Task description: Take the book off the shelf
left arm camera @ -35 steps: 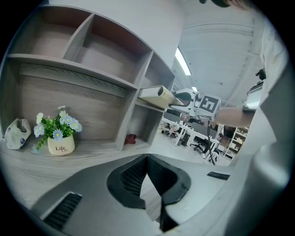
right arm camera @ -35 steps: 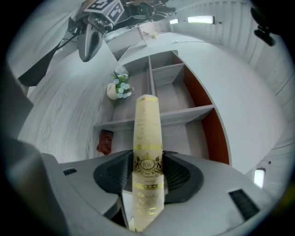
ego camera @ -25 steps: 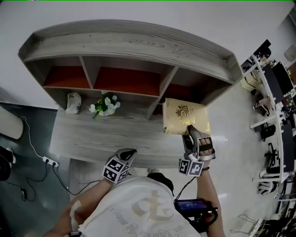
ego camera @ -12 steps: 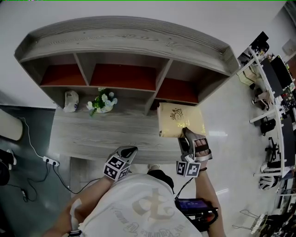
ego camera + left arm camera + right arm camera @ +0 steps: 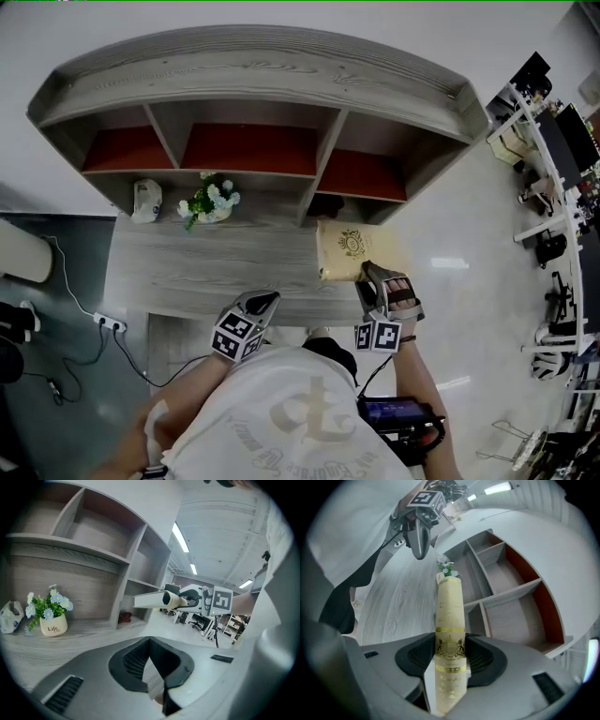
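A grey wood shelf [image 5: 253, 80] with red-backed compartments rises behind a grey bench [image 5: 187, 272]. At five o'clock, my right gripper [image 5: 367, 277] has its fingers clamped on the cream, gold-printed book [image 5: 345, 251], clear of the shelf above the bench. At seven o'clock, my left gripper [image 5: 262, 302] seems clenched on nothing.

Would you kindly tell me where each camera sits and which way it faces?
Head view: worn on the head, facing steeply down at the shelf unit; shows the shirt, left gripper and right gripper.
Left gripper view: on the left gripper, facing along its shut jaws to the flower pot and shelf unit; shirt at right.
Right gripper view: on the right gripper, facing the shelf unit along jaws clamped on the book.
Shared: each gripper view shows the other gripper.
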Demonstrator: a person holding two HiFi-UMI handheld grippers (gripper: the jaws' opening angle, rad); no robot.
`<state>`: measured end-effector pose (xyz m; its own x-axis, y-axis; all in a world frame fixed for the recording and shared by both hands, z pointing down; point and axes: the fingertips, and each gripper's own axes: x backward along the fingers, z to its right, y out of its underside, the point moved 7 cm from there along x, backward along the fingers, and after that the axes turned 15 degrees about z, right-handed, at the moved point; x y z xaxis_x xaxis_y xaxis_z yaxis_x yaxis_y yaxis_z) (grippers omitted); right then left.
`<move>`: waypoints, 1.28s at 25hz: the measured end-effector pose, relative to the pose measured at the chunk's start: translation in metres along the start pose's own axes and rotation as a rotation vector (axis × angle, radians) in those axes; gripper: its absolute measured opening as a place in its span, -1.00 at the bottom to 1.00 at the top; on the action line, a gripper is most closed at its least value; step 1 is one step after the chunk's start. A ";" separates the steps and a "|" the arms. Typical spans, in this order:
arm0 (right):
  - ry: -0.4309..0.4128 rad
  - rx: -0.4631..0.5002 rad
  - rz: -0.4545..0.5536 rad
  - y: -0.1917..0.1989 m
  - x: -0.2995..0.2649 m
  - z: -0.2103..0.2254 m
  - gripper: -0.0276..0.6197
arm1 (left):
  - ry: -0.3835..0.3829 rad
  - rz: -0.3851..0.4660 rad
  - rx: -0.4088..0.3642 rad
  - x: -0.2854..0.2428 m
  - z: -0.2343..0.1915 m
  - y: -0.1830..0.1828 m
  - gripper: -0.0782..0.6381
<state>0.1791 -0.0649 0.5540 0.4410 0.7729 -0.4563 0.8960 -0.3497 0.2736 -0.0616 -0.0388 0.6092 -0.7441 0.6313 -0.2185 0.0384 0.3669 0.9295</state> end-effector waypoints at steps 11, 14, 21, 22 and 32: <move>-0.220 -0.141 -0.029 0.021 -0.031 -0.039 -0.29 | -0.036 -0.006 0.024 -0.005 -0.006 0.004 -0.76; -0.293 -0.189 -0.037 0.028 -0.039 -0.043 -0.28 | -0.041 -0.010 0.031 -0.006 -0.007 0.005 -0.76; -0.458 -0.302 -0.031 0.038 -0.051 -0.045 -0.28 | -0.057 -0.014 0.044 -0.010 -0.008 0.008 -0.76; -0.485 -0.318 -0.028 0.039 -0.051 -0.044 -0.28 | -0.059 -0.014 0.045 -0.011 -0.008 0.008 -0.76; -0.700 -0.406 -0.016 0.050 -0.061 -0.037 -0.28 | -0.066 -0.012 0.055 -0.016 -0.009 0.008 -0.76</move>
<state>0.1948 -0.1097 0.6267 0.4790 0.2186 -0.8502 0.8731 -0.0182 0.4872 -0.0555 -0.0526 0.6229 -0.6991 0.6699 -0.2502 0.0678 0.4104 0.9094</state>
